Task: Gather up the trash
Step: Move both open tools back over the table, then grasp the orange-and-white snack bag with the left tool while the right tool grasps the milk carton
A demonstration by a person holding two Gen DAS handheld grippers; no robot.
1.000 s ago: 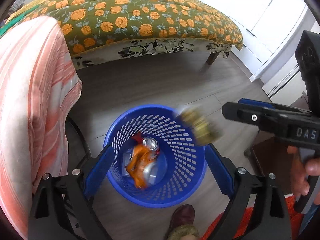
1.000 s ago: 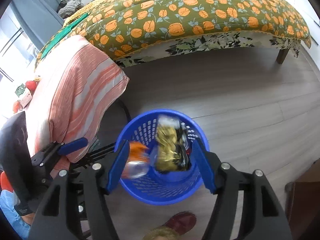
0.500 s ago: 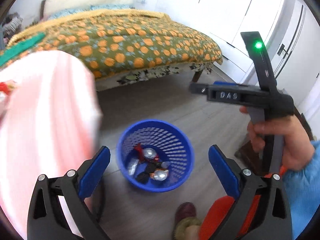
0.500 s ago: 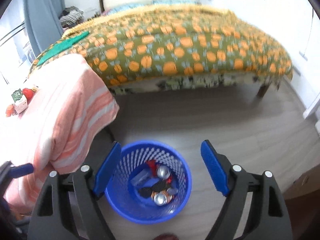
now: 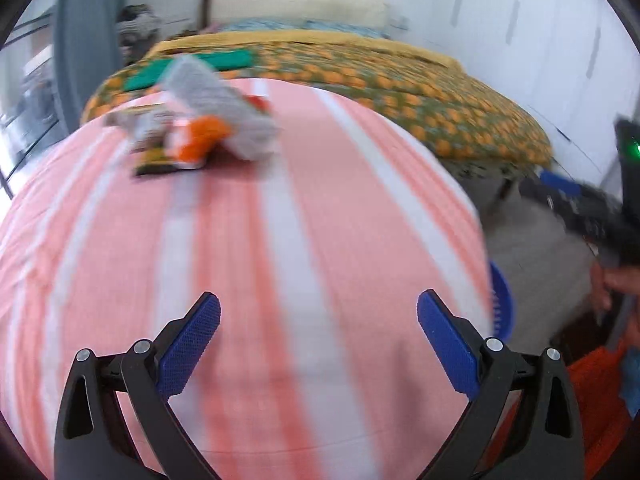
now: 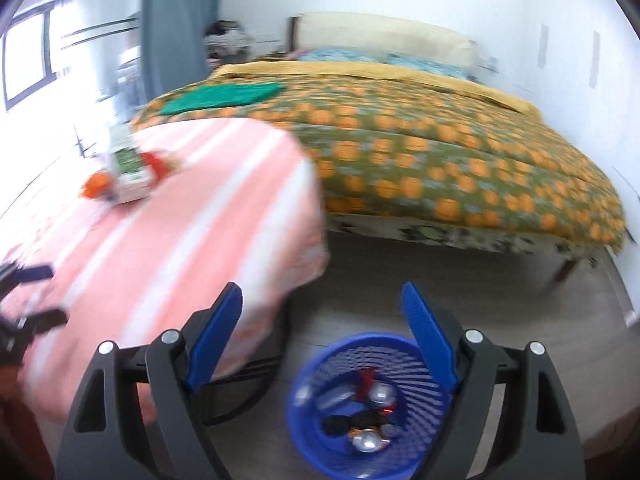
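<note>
Now your left gripper (image 5: 318, 312) gapes wide, empty, over striped cloth (image 5: 304, 240); wrappers (image 5: 188, 128) lie beyond. Your right gripper (image 6: 322, 308) spread, empty, above blue basket (image 6: 304, 432) holding cans (image 6: 382, 394).

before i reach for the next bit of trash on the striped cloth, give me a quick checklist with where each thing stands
1. Left gripper empty, jaws wide: ok.
2. Right gripper empty, jaws apart: ok.
3. Trash left to collect: a pile of wrappers lies at the far end of the pink striped cloth: ok.
4. Exact pieces in that pile: cannot tell, the view is blurred.
5. Blue basket upright on the floor with cans and wrappers inside, room left: ok.
6. Path across the cloth to the pile, nothing in the way: ok.
</note>
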